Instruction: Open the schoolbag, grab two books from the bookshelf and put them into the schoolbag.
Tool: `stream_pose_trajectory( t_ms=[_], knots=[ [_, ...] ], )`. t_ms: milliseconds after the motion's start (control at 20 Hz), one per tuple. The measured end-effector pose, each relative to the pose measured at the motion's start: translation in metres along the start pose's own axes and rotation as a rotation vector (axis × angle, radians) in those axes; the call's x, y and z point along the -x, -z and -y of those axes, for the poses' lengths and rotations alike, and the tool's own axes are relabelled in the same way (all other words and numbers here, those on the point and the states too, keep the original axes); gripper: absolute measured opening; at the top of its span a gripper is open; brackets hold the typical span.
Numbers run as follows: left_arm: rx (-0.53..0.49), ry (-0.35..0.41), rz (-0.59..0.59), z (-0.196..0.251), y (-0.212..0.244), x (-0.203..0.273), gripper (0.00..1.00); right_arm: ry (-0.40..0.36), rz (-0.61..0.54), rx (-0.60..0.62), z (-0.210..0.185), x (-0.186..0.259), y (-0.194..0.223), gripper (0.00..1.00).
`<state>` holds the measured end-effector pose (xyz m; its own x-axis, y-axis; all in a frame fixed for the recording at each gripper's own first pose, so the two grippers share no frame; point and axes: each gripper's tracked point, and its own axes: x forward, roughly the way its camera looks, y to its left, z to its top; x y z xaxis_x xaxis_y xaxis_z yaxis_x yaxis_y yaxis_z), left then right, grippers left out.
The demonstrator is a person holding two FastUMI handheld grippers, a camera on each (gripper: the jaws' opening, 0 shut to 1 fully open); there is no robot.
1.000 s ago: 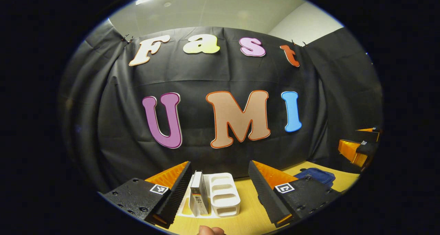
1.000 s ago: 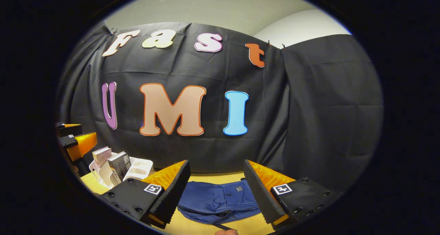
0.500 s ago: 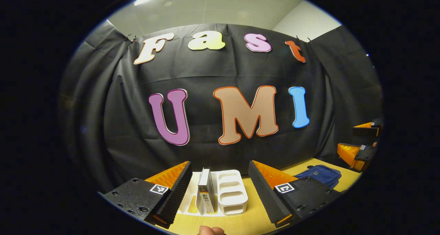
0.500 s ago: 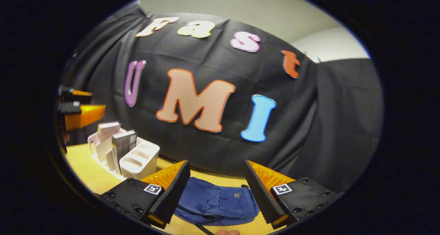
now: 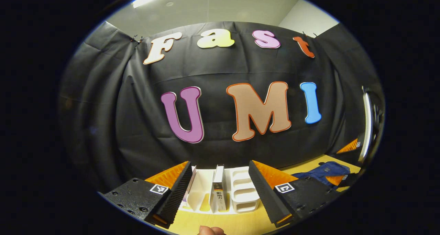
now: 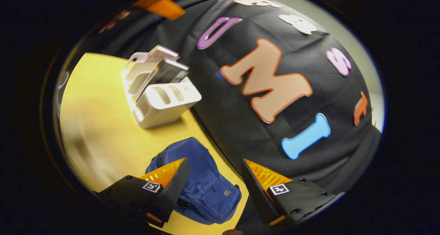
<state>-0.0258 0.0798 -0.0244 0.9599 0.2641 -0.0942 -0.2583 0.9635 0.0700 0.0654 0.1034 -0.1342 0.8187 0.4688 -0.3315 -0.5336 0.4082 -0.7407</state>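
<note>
Right gripper now rolled and tilted down over the schoolbag, jaws wide, empty, left gripper wide open, empty, nearer the bookshelf

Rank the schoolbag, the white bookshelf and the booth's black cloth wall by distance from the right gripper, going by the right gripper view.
1. Schoolbag: just ahead of the right gripper, lying on the table.
2. Bookshelf: farther along the table, up and left, two books in it.
3. Cloth wall: it runs alongside the bag, so its rank is uncertain.

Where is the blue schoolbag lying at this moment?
In the right gripper view the schoolbag lies flat on the yellow table, between the right gripper fingers, nearer than the white bookshelf.
</note>
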Motion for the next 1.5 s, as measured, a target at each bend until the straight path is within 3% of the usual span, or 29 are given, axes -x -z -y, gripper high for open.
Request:
stream_pose_trajectory(
  t_ms=[150,200,300,350,400,500,550,700,750,950,1050,1200,1250,1350,1400,1500],
  knots=[
    [0.003,-0.051,-0.017,-0.019,0.007,0.004,0.92,-0.155,-0.051,0.113,-0.056,-0.027,0.024,0.89],
    [0.005,-0.066,-0.021,-0.025,0.007,0.005,0.96,-0.191,-0.075,0.156,-0.072,-0.035,0.035,0.89],
    [0.007,-0.096,-0.027,-0.036,0.009,0.008,0.99,-0.240,-0.112,0.221,-0.092,-0.046,0.056,0.94],
    [0.006,-0.109,-0.031,-0.041,0.011,0.011,0.92,-0.260,-0.133,0.245,-0.101,-0.055,0.066,1.00],
    [0.003,-0.119,-0.034,-0.045,0.010,0.012,0.99,-0.271,-0.168,0.263,-0.107,-0.062,0.076,1.00],
    [-0.006,-0.141,-0.029,-0.053,0.009,0.014,0.96,-0.266,-0.197,0.298,-0.113,-0.078,0.088,0.99],
    [-0.011,-0.151,-0.031,-0.057,0.010,0.016,0.99,-0.257,-0.210,0.328,-0.114,-0.083,0.091,0.90],
    [-0.014,-0.173,-0.046,-0.065,0.014,0.020,0.96,-0.248,-0.226,0.406,-0.121,-0.099,0.100,0.90],
    [-0.018,-0.181,-0.047,-0.068,0.013,0.021,0.99,-0.239,-0.227,0.423,-0.121,-0.104,0.099,0.90],
    [-0.027,-0.206,-0.044,-0.075,0.013,0.022,0.99,-0.193,-0.219,0.434,-0.116,-0.117,0.095,0.88],
    [-0.027,-0.210,-0.055,-0.077,0.015,0.024,0.96,-0.219,-0.270,0.425,-0.122,-0.121,0.108,0.86],
    [-0.036,-0.216,-0.045,-0.079,0.010,0.025,1.00,-0.218,-0.301,0.407,-0.129,-0.124,0.113,0.53],
    [-0.038,-0.217,-0.047,-0.078,0.012,0.024,0.95,-0.185,-0.319,0.423,-0.123,-0.126,0.115,0.42],
    [-0.040,-0.217,-0.055,-0.078,0.013,0.024,0.95,-0.144,-0.325,0.440,-0.117,-0.131,0.111,0.20],
    [-0.040,-0.218,-0.053,-0.078,0.013,0.025,1.00,-0.133,-0.342,0.434,-0.115,-0.129,0.113,0.09],
    [-0.045,-0.218,-0.048,-0.079,0.010,0.026,0.96,-0.142,-0.341,0.398,-0.117,-0.130,0.113,0.04]
  ],
)
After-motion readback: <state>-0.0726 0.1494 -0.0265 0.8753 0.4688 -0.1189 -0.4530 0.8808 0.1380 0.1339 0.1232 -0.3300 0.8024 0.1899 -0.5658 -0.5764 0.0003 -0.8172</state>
